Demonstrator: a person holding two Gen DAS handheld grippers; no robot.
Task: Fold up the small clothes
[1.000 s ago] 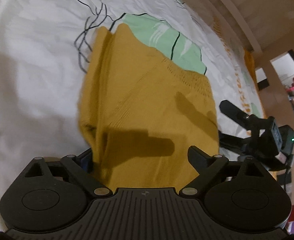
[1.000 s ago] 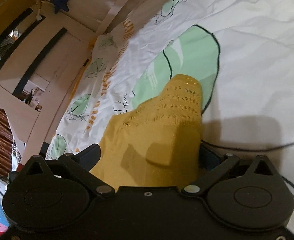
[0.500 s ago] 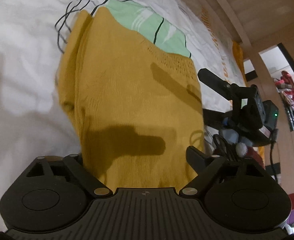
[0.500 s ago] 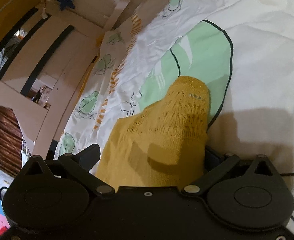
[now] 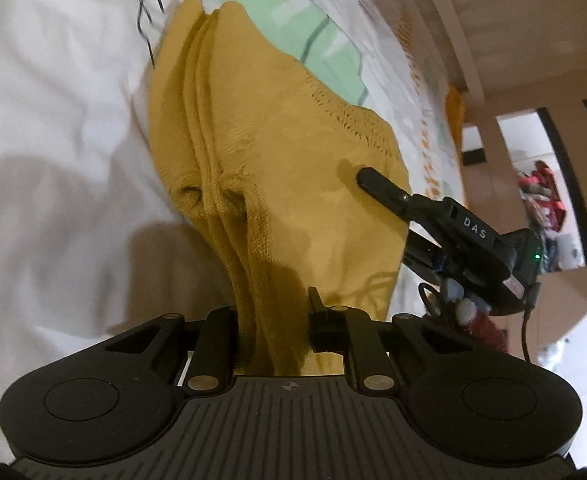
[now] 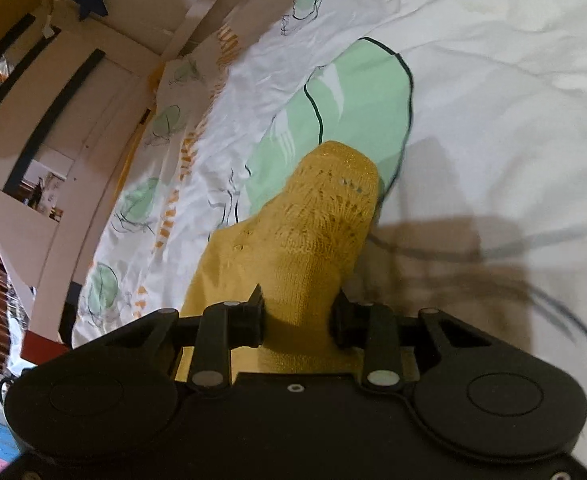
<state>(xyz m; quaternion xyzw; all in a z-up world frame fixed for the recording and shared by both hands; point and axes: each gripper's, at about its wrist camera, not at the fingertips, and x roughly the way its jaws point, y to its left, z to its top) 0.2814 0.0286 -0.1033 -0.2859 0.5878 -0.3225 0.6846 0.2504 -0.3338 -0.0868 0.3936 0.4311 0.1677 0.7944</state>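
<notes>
We see a mustard-yellow knitted garment [image 5: 293,168] lying mid-frame on the bed's white leaf-print sheet [image 5: 53,80]. Our left hand-held gripper [image 5: 273,320] has just been closing and now pinches its bunched near edge. Our right hand-held gripper [image 6: 297,312], also just closing, clamps the lacy end [image 6: 325,208] at lower centre.
</notes>
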